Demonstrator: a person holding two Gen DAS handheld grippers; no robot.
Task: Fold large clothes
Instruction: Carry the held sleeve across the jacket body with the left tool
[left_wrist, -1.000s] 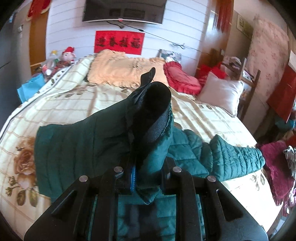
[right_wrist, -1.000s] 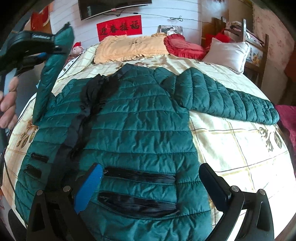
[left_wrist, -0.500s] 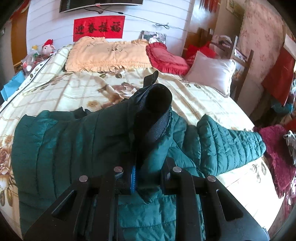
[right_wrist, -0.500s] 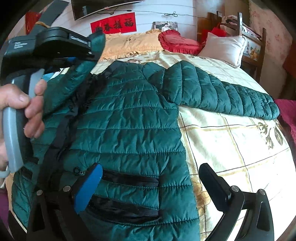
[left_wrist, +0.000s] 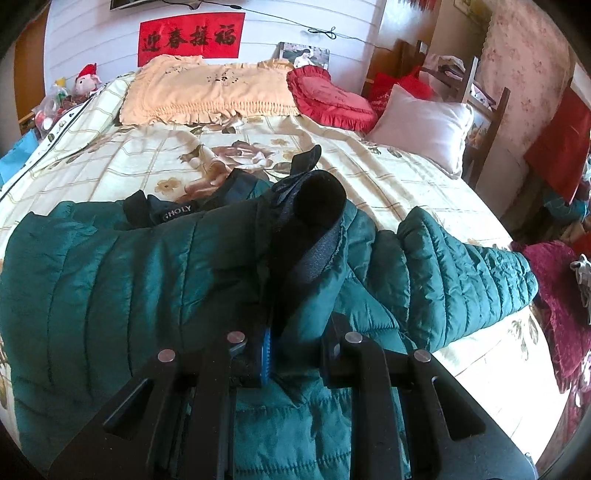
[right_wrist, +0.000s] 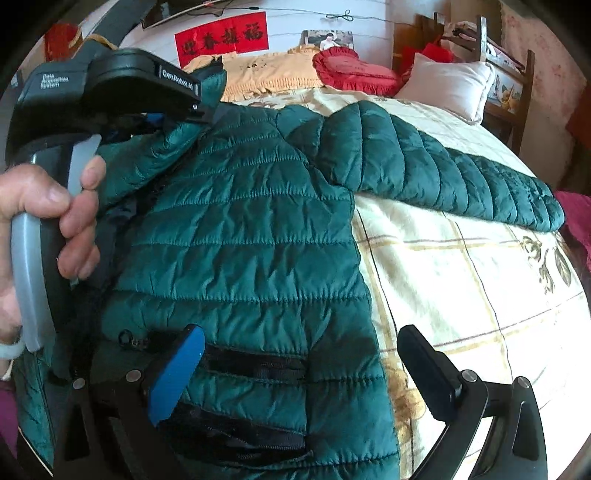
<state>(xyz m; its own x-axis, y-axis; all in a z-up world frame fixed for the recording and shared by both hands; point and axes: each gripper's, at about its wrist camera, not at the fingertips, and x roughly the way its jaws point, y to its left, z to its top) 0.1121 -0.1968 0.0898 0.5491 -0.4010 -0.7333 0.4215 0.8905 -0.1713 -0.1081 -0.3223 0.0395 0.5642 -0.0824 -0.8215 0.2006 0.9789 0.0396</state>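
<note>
A dark green quilted jacket (right_wrist: 251, 229) lies front up on the bedspread (right_wrist: 461, 280), zip and black pocket openings showing. My left gripper (left_wrist: 295, 332) is shut on the left sleeve just behind its black cuff (left_wrist: 317, 206) and holds it over the jacket's chest (left_wrist: 110, 288). In the right wrist view a hand grips that left gripper (right_wrist: 207, 99) at the upper left, with the sleeve pinched in it. The other sleeve (right_wrist: 443, 173) stretches out flat to the right. My right gripper (right_wrist: 301, 354) hangs open over the jacket's lower pocket, with nothing between its fingers.
At the head of the bed lie an orange pillow (left_wrist: 207, 92), a red heart-shaped cushion (left_wrist: 332, 99) and a white pillow (left_wrist: 424, 129). A wooden chair (left_wrist: 487, 110) stands at the right side. Magenta cloth (left_wrist: 561, 295) lies off the bed's right edge.
My left gripper has carried the sleeve down and across over the jacket's chest, and looms larger in the right wrist view. The right gripper has sunk slightly towards the jacket's hem, still open.
</note>
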